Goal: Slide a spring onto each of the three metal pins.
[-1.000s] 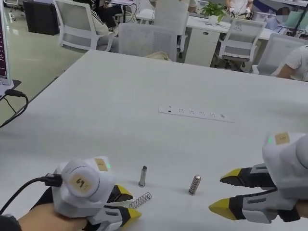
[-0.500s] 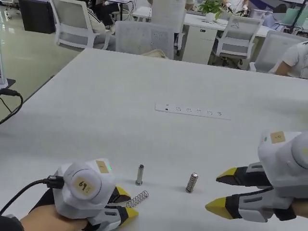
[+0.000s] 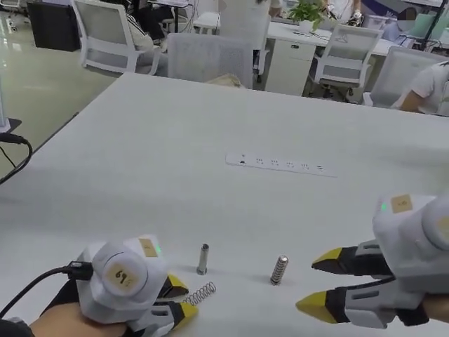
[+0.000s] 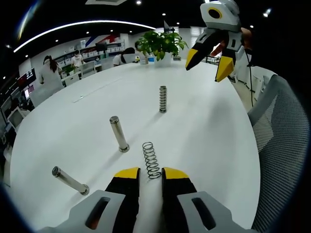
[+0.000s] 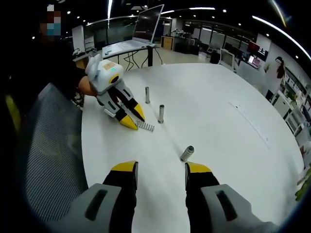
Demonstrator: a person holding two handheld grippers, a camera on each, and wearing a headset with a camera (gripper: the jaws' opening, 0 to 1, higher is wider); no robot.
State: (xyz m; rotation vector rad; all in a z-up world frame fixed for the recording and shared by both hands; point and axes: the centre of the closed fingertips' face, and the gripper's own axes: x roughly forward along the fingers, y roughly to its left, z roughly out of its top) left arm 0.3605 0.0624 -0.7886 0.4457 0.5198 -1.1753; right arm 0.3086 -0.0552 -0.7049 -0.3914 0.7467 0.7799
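A loose spring (image 3: 200,293) (image 4: 151,159) lies flat on the white table (image 3: 210,126). Its near end sits between the narrowed jaws of my left gripper (image 3: 181,298) (image 4: 151,173), which is open by a small gap. Just beyond the spring stands a bare metal pin (image 3: 203,258) (image 4: 118,133). Another bare pin (image 4: 70,179) (image 5: 147,94) stands further left, beside the left gripper. A third pin (image 3: 279,269) (image 4: 163,98) (image 5: 186,153) carries a spring. My right gripper (image 3: 312,281) (image 5: 161,170) hovers open and holds nothing, to the right of that pin.
A white power strip (image 3: 280,165) lies mid-table. A black cable (image 3: 14,151) hangs at the table's left edge and a laptop (image 5: 146,24) stands nearby. Office chairs (image 3: 210,60) line the far edge, with desks and people beyond.
Both grippers, the loose spring and the pins keep their places. Only the head view has drifted slightly.
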